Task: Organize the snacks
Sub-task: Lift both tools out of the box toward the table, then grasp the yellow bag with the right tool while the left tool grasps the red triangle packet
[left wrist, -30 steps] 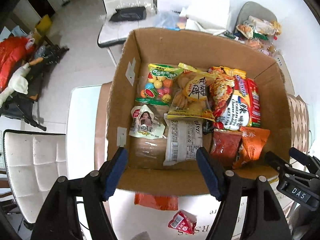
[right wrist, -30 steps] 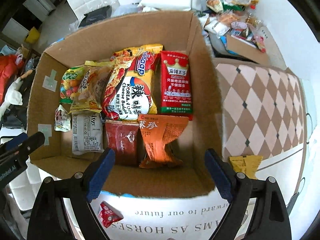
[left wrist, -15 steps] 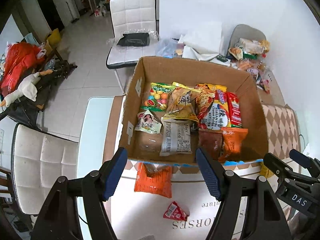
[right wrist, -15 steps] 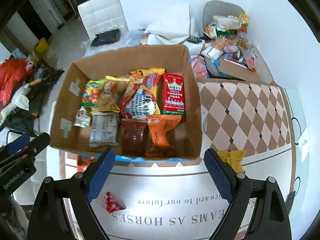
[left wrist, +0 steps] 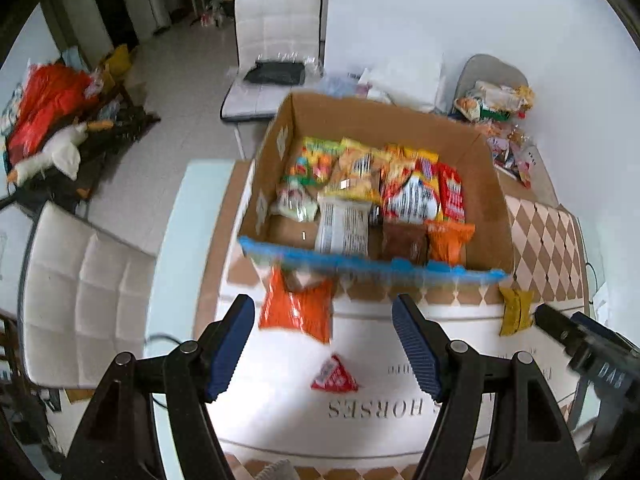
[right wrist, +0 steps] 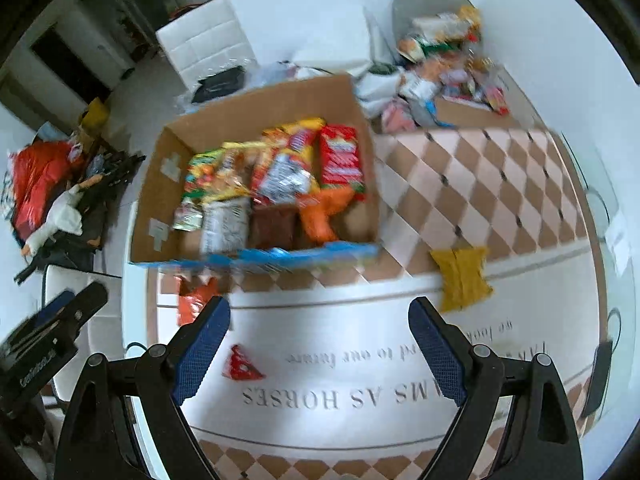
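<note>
Left wrist: checkered tablecloth [left wrist: 548,240], white chair [left wrist: 276,32] beyond.

- Bright, even daylight fills the room; the white wall and table mat [right wrist: 360,392] look washed out, nearly glaring.
- Shadows are soft and faint.
- Motion blur smears the cardboard box [left wrist: 372,128] and its snack packets [right wrist: 276,176] in both views; print is unreadable.
- Fisheye bending curves the room outward, with black vignette at the corners.
- The blue finger pads [left wrist: 416,344] stay fairly sharp.
</note>
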